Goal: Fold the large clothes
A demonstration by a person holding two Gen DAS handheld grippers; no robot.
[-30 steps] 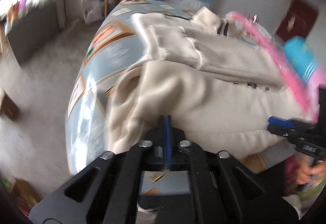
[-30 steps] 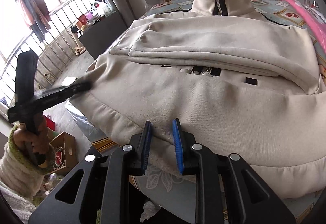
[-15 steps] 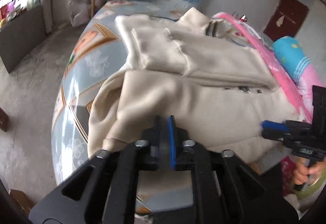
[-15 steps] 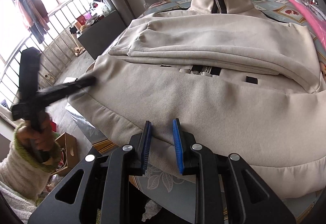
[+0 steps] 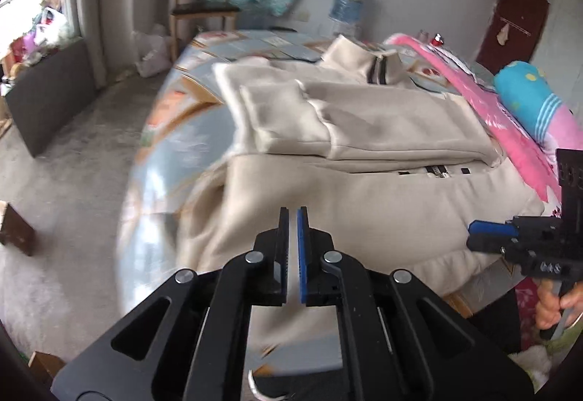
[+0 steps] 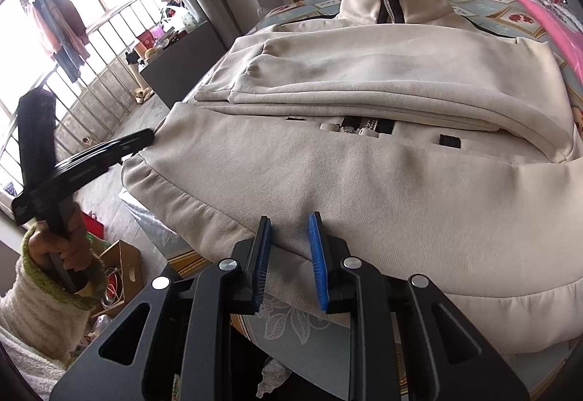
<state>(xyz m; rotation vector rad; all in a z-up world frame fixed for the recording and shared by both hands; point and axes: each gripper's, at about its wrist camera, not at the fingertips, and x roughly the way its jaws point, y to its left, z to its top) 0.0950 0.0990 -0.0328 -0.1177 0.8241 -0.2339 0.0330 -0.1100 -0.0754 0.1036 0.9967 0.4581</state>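
Note:
A cream zip-up jacket (image 5: 364, 189) (image 6: 364, 182) lies flat on the table, sleeves folded across its chest and collar at the far end. My right gripper (image 6: 291, 222) (image 5: 472, 235) is at the near hem, with hem fabric filling the narrow gap between its blue pads. My left gripper (image 5: 293, 215) hovers over the jacket's left hem corner with its pads together and no cloth seen between them. In the right wrist view the left gripper (image 6: 151, 135) has its tip at the jacket's left edge, held by a hand (image 6: 62, 251) in a white sleeve.
The table (image 5: 175, 146) (image 6: 291, 331) has a pale blue patterned cloth. A pink blanket (image 5: 510, 124) and a blue pillow (image 5: 528, 94) lie along its right side. A wooden chair (image 5: 200, 11) stands beyond the table's far end. A cardboard box (image 6: 120, 266) sits on the floor at the left.
My left gripper has risen a little and rolled, staying by the jacket's left hem corner with its pads together. The right gripper and the jacket have not moved.

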